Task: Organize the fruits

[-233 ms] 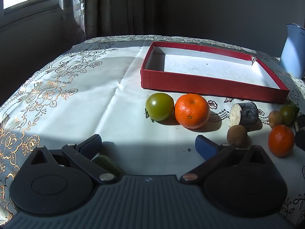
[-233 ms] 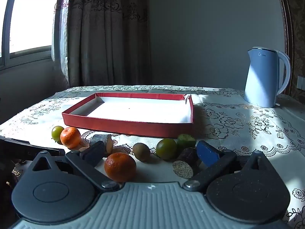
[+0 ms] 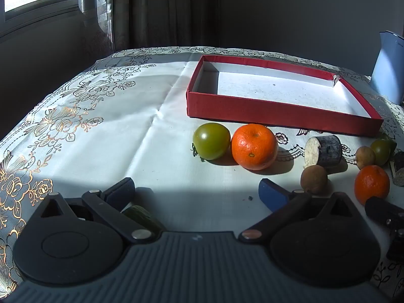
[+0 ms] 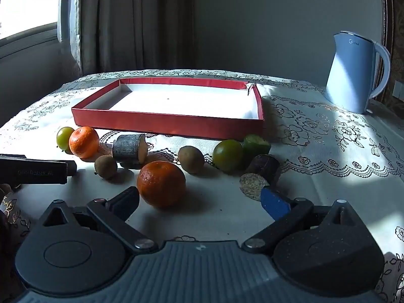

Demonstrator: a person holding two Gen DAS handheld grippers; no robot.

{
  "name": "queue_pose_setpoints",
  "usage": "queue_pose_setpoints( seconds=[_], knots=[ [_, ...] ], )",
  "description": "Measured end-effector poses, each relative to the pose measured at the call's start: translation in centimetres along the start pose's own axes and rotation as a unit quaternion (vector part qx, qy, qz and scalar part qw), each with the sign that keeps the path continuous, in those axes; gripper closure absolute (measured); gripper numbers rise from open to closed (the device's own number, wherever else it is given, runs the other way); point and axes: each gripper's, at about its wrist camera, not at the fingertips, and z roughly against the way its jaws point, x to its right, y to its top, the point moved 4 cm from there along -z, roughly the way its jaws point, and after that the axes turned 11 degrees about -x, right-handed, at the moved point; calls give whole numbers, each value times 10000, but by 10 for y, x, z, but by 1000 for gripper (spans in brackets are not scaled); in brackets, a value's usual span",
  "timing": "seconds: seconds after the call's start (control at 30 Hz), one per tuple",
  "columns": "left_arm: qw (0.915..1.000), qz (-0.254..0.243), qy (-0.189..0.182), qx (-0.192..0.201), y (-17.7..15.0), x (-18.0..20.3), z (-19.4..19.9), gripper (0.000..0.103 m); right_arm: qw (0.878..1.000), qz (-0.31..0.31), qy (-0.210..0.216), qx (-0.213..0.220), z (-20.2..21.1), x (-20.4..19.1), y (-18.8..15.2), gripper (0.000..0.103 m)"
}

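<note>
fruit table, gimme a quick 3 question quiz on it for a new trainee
1. True or false: the red tray already holds some fruit.
2. In the right wrist view, which fruit lies nearest the right gripper? A) the green tomato B) an orange C) the brown kiwi
3. Fill in: both grippers, the left gripper included, have their jaws ____.

Key
1. False: only its bare white floor shows.
2. B
3. open, with nothing between them.
</note>
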Motion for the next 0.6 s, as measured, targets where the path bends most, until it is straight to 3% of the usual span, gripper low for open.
queue_pose_setpoints(
  seconds=[0.13, 0.6],
  knots=[
    [10000, 2, -3, 0, 0, 0, 0, 0, 9975, -112, -20, -694, -23, -13, 11, 0],
    [10000, 3, -3, 0, 0, 0, 0, 0, 9971, -266, 71, -711, -18, -7, 2, 0]
  ],
)
